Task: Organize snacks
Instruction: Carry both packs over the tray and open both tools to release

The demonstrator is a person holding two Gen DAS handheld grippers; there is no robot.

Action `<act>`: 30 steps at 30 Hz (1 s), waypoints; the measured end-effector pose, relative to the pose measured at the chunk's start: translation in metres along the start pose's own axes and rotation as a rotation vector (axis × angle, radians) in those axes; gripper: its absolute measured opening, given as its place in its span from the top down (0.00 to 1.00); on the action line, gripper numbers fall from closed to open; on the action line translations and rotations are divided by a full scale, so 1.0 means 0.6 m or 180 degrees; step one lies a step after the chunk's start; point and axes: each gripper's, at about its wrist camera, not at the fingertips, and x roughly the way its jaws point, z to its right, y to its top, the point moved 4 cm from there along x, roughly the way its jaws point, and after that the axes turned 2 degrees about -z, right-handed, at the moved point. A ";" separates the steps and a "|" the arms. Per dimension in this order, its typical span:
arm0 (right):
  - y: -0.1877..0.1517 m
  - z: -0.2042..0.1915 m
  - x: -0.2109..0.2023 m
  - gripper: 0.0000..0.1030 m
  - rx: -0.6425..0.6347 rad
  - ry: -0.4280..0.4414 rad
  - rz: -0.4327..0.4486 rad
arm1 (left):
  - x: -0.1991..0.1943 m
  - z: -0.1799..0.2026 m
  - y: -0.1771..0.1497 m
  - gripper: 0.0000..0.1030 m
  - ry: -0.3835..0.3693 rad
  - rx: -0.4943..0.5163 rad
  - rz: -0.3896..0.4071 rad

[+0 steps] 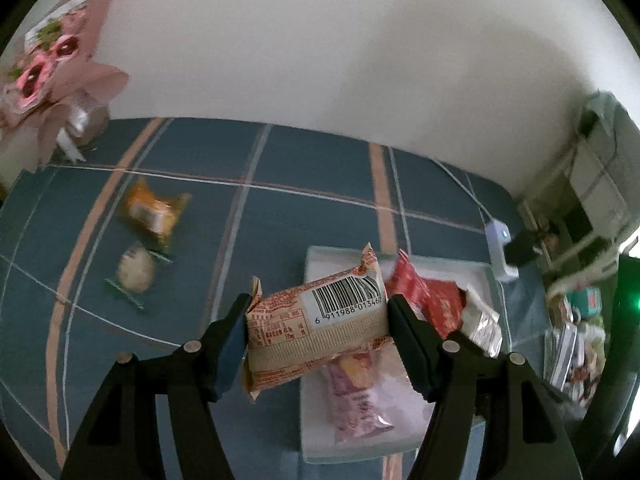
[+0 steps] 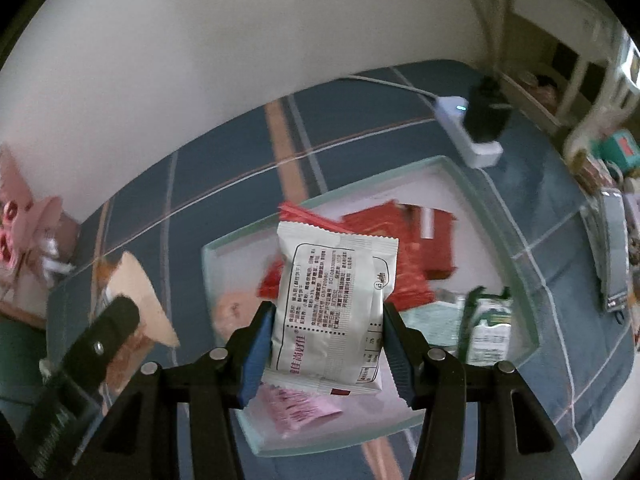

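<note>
Blue plaid cloth point(image 1: 280, 216) covers the table under a plain pale wall, and I have a packet in each hand. Far off to the left of my left gripper point(image 1: 316, 336), an orange snack packet point(image 1: 154, 214) and a round wrapped sweet point(image 1: 135, 272) lie loose on the cloth, well apart from the fingers, so by my reckoning they are not yet sorted. The left fingers are closed on the tan packet with the barcode point(image 1: 320, 328), gripped at its two ends and carried crosswise, which keeps it level above the near-left edge of the pale tray point(image 1: 494, 280). Beyond and below the right-hand finger sit red packets point(image 1: 434, 304) and a pink packet point(image 1: 356, 396), already in the tray. In the right wrist view, the left gripper's black finger shows blurred at the far left. My right gripper point(image 2: 328, 344) is clamped narrow on the white packet with printed text point(image 2: 336, 304), held upright by its sides over the tray's middle; I judge both are about to be dropped in. To the right of those fingers lies a green-and-white packet point(image 2: 490, 320), inside the tray. Motion blur smears the tray contents, the print is unreadable to me, and the held packets hide what lies straight beneath them. A power strip point(image 2: 474, 132) sits beyond the tray; clutter at the right edge is too blurred to name.
</note>
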 end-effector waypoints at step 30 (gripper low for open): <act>-0.030 0.116 0.062 0.46 0.0349 -0.0133 -0.0446 | 0.116 0.077 -0.062 0.33 -0.0098 0.0348 -0.0488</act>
